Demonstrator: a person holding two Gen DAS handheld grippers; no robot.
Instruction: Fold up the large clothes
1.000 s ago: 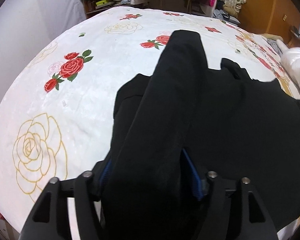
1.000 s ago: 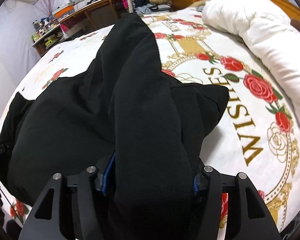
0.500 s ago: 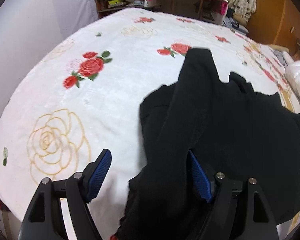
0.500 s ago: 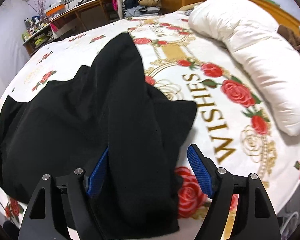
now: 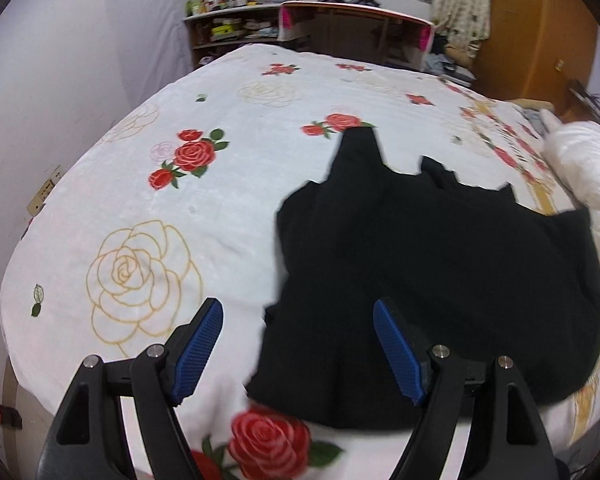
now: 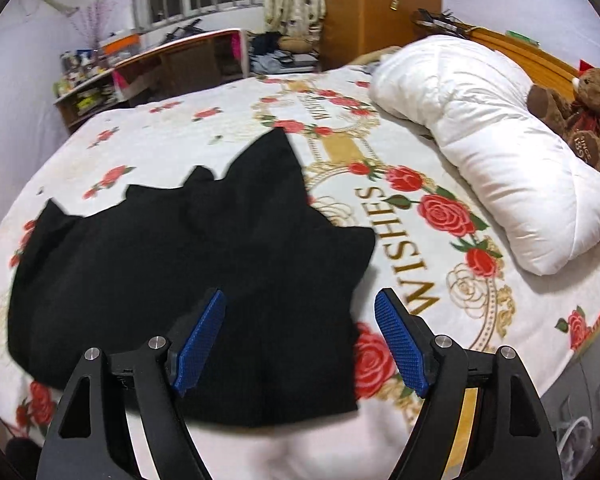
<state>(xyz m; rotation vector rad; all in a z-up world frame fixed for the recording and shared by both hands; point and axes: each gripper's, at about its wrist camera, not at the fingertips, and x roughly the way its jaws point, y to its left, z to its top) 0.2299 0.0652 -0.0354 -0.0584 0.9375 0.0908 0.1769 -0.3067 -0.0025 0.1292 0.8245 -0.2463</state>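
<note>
1. I see the large black fabric garment (image 5: 440, 280) lying spread on the white plush bed cover with red roses (image 5: 220, 208). It is in the near half of the bed, and its two sleeves are laid over the body and point toward the far side.
2. My left claw (image 5: 298, 350) is released. Its blue ribbed pads (image 5: 198, 350) stand wide apart and above the bed. The near left edge of the garment shows in the gap between them, but the pads do not touch it.
3. My right claw (image 6: 300, 340) is also released, and its jaws have just been opening. Nothing is gripped between the blue pads (image 6: 400, 344). In the right wrist view the garment (image 6: 180, 272) lies under the left pad, and the bed cover (image 6: 480, 320) with the gold word "WISHES" lies under the right pad.
4. On the right side of the bed a long white puffy duvet roll (image 6: 500, 160) lies well apart from the garment. A brown teddy bear (image 6: 580, 116) sits just beside it, against the orange wooden headboard (image 6: 520, 50).
5. Behind the bed I see a wooden bench with pink edges (image 5: 356, 28), a cluttered wooden shelf (image 5: 228, 32) beside it and a patterned curtain (image 5: 460, 4) under the window.
</note>
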